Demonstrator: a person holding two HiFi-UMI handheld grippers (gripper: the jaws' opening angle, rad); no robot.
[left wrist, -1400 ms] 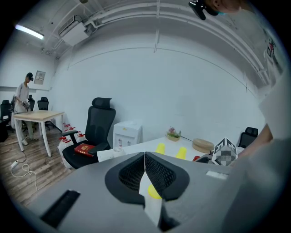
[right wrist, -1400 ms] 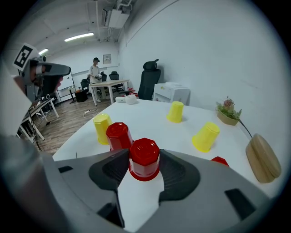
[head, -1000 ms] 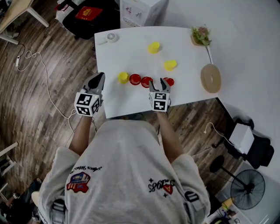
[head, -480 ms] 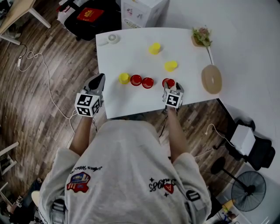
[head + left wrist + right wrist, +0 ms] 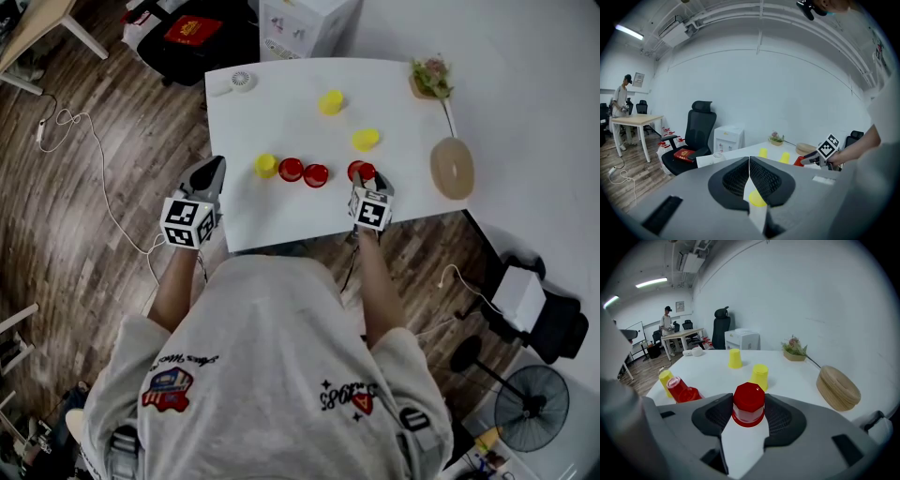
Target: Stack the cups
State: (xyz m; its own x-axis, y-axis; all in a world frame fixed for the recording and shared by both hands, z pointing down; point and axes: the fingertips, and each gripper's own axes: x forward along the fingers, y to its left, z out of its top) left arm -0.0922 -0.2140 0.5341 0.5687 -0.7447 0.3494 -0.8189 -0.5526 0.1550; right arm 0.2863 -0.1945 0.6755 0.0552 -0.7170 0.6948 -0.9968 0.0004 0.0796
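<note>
The white table (image 5: 281, 103) is carrying a round wooden board (image 5: 452, 167) at 3 o'clock of the right gripper (image 5: 364, 180). That gripper's jaws have just been closing and are pinching an upturned red cup (image 5: 749, 404) near the front edge. The left gripper (image 5: 214, 171) is hovering at the table's 9 o'clock edge, jaws pressed together. Two more red cups (image 5: 303, 172) are sitting at the pinched cup's 9 o'clock, and a yellow cup (image 5: 365, 140) is standing at its 12.

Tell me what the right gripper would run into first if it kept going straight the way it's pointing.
The upside-down red cup: it already stands inside the right gripper, whose jaws have just been closing and look to touch its sides. Under it is the white table.
</note>
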